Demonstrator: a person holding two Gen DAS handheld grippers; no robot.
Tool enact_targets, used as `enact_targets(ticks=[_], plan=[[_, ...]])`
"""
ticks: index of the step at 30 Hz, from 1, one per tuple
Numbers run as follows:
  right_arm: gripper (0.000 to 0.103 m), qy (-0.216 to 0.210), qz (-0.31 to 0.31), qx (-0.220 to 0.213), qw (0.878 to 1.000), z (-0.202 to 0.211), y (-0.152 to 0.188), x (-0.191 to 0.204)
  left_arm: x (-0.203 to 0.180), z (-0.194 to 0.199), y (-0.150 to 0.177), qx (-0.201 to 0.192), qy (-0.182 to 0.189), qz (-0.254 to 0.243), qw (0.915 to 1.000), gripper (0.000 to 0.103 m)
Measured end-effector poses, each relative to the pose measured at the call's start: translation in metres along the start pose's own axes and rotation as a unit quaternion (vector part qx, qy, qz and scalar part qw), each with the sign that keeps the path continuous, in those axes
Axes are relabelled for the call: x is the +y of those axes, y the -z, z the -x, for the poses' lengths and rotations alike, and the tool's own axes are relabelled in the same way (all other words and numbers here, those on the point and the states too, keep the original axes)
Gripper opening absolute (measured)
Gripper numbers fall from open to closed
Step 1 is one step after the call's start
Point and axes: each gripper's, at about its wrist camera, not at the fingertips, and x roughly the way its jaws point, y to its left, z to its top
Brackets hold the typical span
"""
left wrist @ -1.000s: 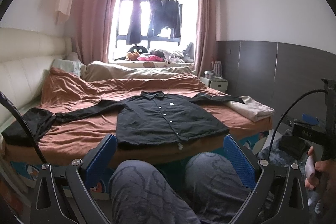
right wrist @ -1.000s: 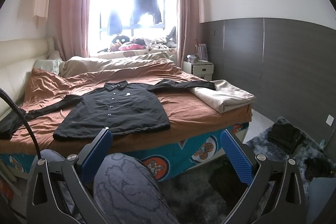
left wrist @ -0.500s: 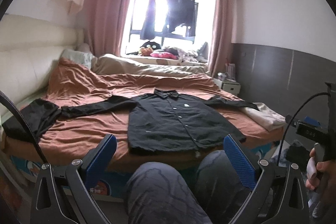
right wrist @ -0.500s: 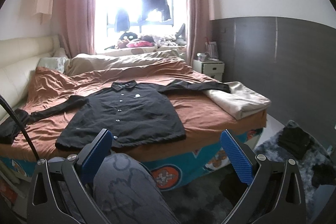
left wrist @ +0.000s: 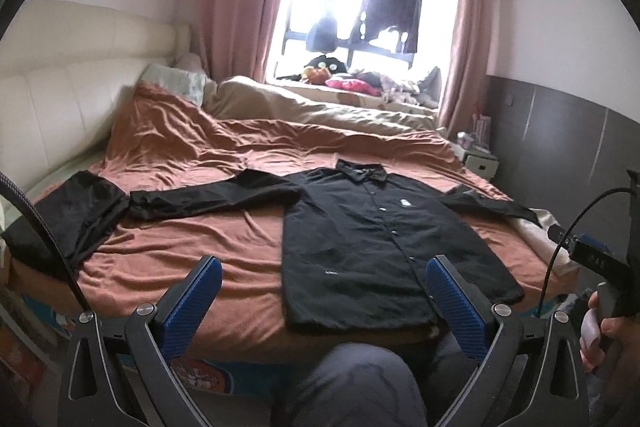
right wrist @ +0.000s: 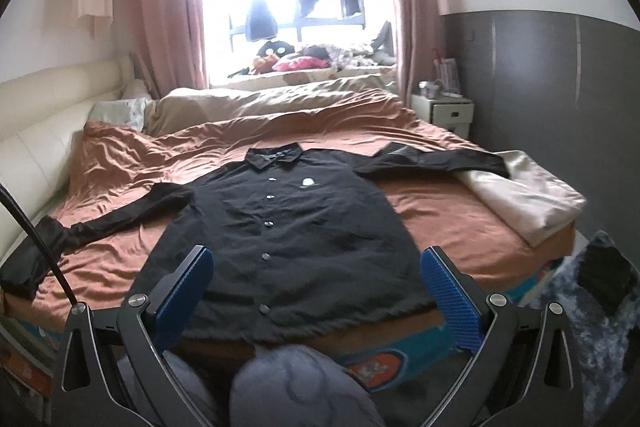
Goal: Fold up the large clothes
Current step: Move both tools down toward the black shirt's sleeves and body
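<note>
Both grippers, left gripper [left wrist: 322, 291] and right gripper [right wrist: 316, 285], are closing in on the bed [right wrist: 460, 223] since a second ago, fingers spread and empty, black shirt [right wrist: 288, 227] lying flat, unfolded just ahead of them; folding not yet begun.

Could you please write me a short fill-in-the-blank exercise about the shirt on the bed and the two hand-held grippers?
1. The black shirt lies spread flat on the ____ bedspread.
2. The shirt's front is fastened with a row of ____.
3. Both the left hand-held gripper and the right hand-held gripper are ____ and hold nothing.
4. The shirt's collar points toward the ____.

Missing words: brown; buttons; open; window
</note>
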Motion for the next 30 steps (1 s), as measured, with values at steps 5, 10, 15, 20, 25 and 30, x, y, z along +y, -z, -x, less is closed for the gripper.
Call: enact_targets(ticks=[5,10,15,20,25,30], plan=[[0.103,-0.034,-0.004,0.019,0.999,-0.040,-0.023,0.011,0.015,-0.030,-0.010,0.018,-0.015,0.007,0.9997,0.102],[0.103,-0.063,-0.010,0.040,0.997,-0.084,-0.040,0.017,0.041,-0.075,-0.018,0.046,-0.040,0.018,0.9980,0.102],[0.103,-0.087,-0.019,0.061,0.994,-0.131,-0.055,0.017,0.080,-0.120,-0.025,0.076,-0.058,0.042,0.9945,0.102],[0.103,-0.105,-0.030,0.085,0.990,-0.180,-0.075,0.023,0.130,-0.158,-0.034,0.094,-0.081,0.088,0.9883,0.099],[0.103,-0.116,-0.032,0.101,0.988,-0.229,-0.096,0.036,0.177,-0.189,-0.042,0.109,-0.109,0.127,0.9799,0.093],[0.103,-0.133,-0.020,0.115,0.984,-0.261,-0.109,0.048,0.224,-0.213,-0.050,0.118,-0.137,0.157,0.9708,0.092]])
